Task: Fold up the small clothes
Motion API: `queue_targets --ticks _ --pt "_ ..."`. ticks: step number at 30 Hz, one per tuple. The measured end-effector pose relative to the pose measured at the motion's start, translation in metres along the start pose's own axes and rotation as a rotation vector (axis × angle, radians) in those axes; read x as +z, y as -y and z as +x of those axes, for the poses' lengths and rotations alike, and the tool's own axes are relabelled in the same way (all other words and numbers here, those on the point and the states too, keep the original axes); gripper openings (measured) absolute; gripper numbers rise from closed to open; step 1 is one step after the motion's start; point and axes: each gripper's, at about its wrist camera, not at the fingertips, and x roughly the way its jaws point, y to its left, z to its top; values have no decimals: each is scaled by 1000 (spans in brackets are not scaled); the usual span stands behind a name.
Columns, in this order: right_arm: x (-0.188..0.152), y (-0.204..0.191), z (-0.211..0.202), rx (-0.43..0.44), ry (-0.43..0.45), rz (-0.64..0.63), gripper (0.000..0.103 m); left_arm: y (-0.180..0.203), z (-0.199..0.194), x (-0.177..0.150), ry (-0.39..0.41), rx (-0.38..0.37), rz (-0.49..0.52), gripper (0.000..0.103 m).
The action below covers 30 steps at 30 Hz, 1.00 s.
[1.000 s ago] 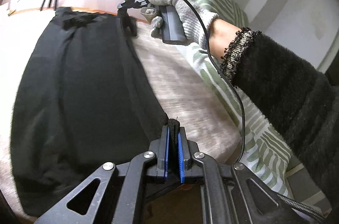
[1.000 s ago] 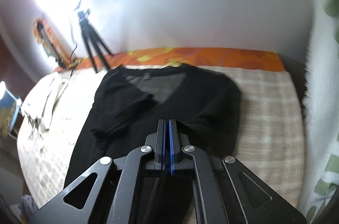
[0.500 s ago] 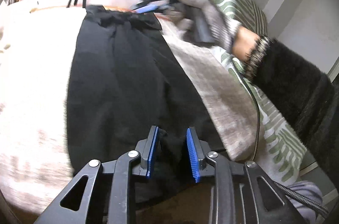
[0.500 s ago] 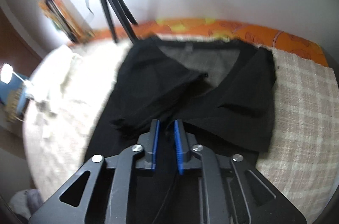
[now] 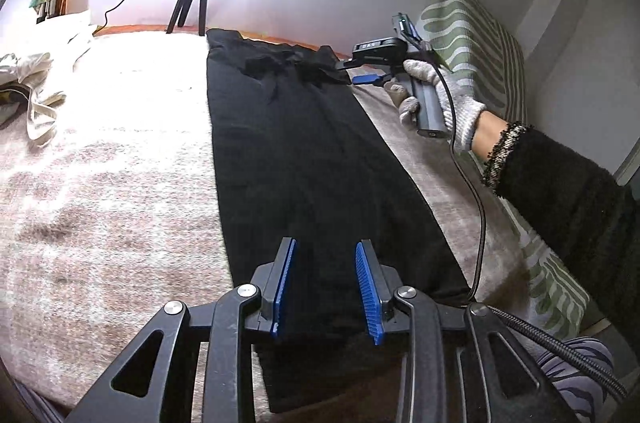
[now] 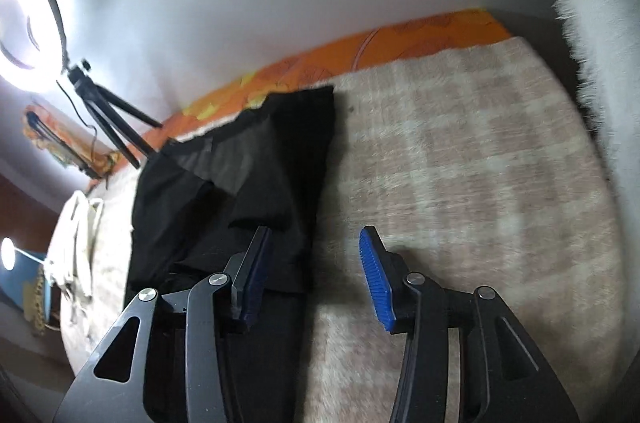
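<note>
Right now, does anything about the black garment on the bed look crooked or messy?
Mostly neat: the black garment lies as a long strip. Only its far end is bunched and wrinkled near the right hand-held gripper.

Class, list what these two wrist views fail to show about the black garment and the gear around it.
- Black garment, near hem: left wrist view, hidden behind the left gripper.
- Its left side: right wrist view, blurred, partly behind the right gripper.
- Ring light: right wrist view, cut off by the edge, glare.

Bare blanket [image 6: 480,183] right of garment [image 6: 280,159]
</note>
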Motion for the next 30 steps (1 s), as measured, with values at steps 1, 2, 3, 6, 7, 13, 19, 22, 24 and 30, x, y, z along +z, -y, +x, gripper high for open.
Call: queue_targets --ticks 1,2,3,6,7,13,19,22,24,30 --pt "0 -3 2 8 -6 -8 39 -1 -1 0 4 2 -2 30" --pt "2 -7 5 22 -10 -21 33 -3 -3 0 8 2 -3 30" --pt "3 -13 8 42 -19 -38 10 -5 -5 1 17 6 -4 30" --pt "9 -28 7 43 -29 -75 1 -10 -10 3 39 9 -10 30" --pt "12 -31 5 57 -22 -81 1 -13 -11 4 43 8 -13 30" --pt "41 -78 6 134 25 -102 1 -26 -11 3 52 14 -25 30" --pt "51 -124 60 82 -30 -150 5 -32 -16 0 57 45 -35 32" --pt "49 -131 77 75 -68 -135 20 -34 -22 1 61 64 -29 34" --pt "46 -135 72 80 -57 -147 23 -34 -27 1 63 79 -21 35" --pt "43 -129 6 102 22 -161 33 -30 -39 3 60 94 17 40"
